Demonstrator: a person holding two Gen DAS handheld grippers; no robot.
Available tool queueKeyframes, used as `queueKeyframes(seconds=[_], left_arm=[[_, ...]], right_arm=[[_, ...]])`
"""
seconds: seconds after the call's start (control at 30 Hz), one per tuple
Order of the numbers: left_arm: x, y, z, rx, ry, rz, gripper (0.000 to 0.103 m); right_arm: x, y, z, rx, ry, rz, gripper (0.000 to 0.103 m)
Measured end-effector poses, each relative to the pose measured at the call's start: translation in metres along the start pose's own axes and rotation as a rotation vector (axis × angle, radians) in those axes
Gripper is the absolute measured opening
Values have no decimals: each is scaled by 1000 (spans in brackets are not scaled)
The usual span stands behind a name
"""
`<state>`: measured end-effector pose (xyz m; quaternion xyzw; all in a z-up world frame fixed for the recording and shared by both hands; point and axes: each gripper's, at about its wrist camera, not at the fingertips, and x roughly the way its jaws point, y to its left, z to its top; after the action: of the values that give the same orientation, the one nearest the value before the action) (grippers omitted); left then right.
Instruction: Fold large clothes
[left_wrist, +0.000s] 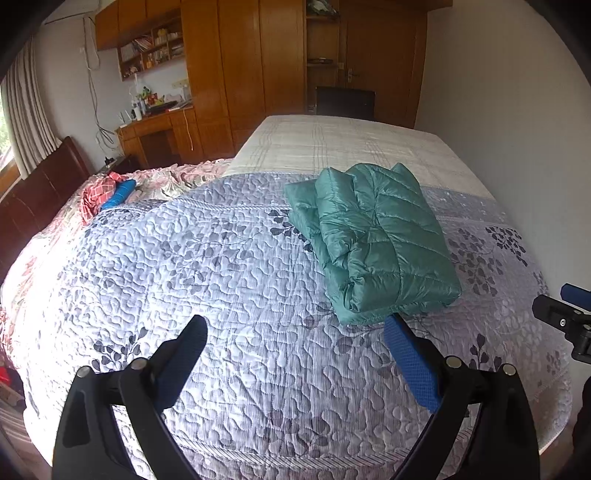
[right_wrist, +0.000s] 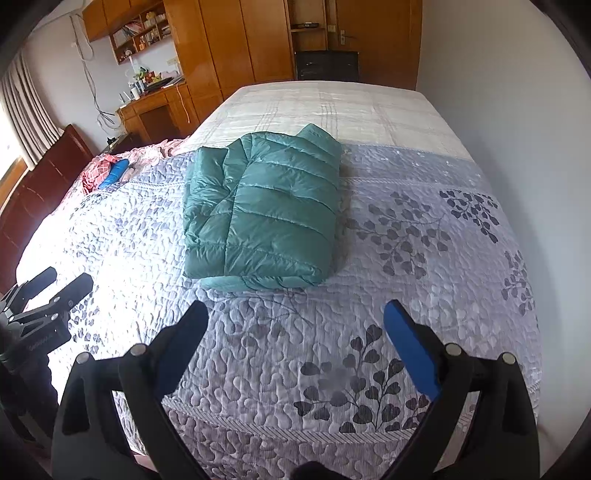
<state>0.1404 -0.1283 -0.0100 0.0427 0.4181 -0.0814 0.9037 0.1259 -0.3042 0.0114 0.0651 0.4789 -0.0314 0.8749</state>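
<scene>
Left claw (left_wrist: 295, 328): jaws wide apart, nothing between them. It hangs over the quilt (left_wrist: 229, 280) near the bed's front edge; contact with the quilt cannot be told. Its right finger (left_wrist: 410, 362), blue-padded, sits just in front of the jacket's near corner in the left wrist view; touching or apart cannot be told.

Right claw (right_wrist: 295, 314): jaws likewise spread wide, empty, over bare quilt (right_wrist: 388, 258) in front of the jacket, apart from it.

Each claw shows in the other's view: the right one at the right edge of the left wrist view (left_wrist: 569, 314), the left one at the left edge of the right wrist view (right_wrist: 51, 295).

Jacket (right_wrist: 266, 210): green quilted puffer, folded into a thick, roughly rectangular bundle, lying flat on the quilt near the bed's middle. Long axis runs away from the claws, towards the plaid sheet (right_wrist: 321, 107) at the far end. In the left wrist view the jacket (left_wrist: 373, 236) lies right of centre, with its near end angled to the right. Layered folds show along its left side.

Far left on the bed: red checked cloth (left_wrist: 99, 194) with a blue item (left_wrist: 118, 195) beside it, well apart from the jacket.
</scene>
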Motion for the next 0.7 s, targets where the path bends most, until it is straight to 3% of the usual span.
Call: queueKeyframes(seconds=[0.7], left_arm=[[1, -1, -3, 4, -1, 17, 96]], right_arm=[[0, -1, -2, 14, 0, -16, 95]])
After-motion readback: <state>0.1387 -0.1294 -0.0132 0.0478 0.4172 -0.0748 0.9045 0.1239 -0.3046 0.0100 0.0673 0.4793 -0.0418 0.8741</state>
